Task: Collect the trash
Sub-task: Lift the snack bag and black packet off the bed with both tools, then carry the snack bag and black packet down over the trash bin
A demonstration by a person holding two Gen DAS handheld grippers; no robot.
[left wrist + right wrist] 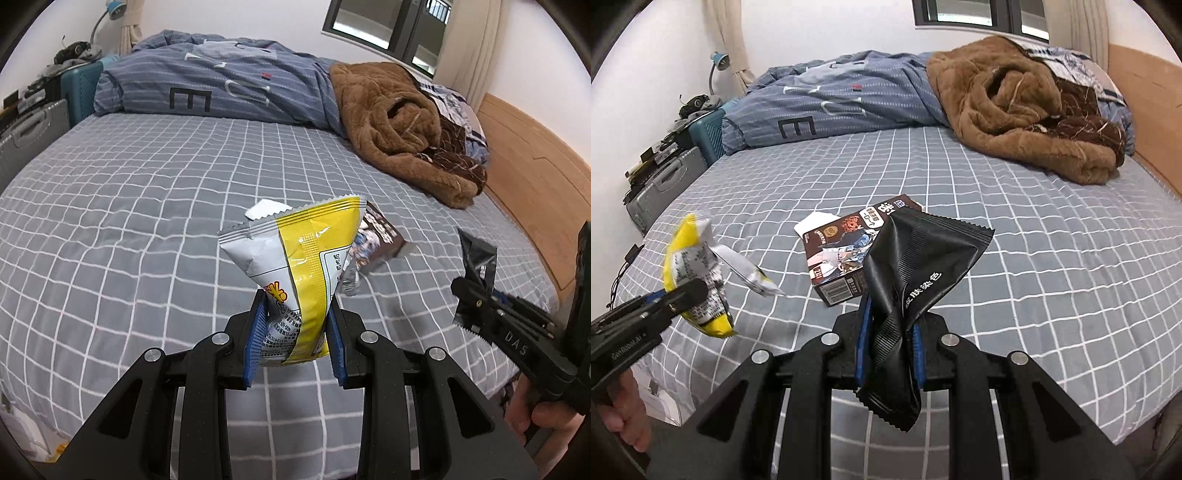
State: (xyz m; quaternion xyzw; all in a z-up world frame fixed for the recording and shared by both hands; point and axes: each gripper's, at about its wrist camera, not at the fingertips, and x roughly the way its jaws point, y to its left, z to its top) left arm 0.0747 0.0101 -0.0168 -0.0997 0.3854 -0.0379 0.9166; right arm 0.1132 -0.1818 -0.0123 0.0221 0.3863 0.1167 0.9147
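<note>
Left tool [297, 332] clamps the crinkled yellow-and-white foil snack bag [295, 258]; right tool [890, 345] pinches the twisted black plastic wrapper [916, 280]; both hang above the grey checked bed [1052, 277]; thin, slick film could slip free; the brown printed cardboard box [842, 251] lies uncollected.

This is a bedroom in a home; a wide bed [1015, 258] under a grey checked sheet fills the view, with a bunched blue striped duvet [842, 99] and a brown fleece blanket [1015, 110] at its far side. A wooden headboard [528, 192], curtained window [388, 26], suitcases [665, 188] and a blue desk lamp [720, 61] along the white wall complete it.
</note>
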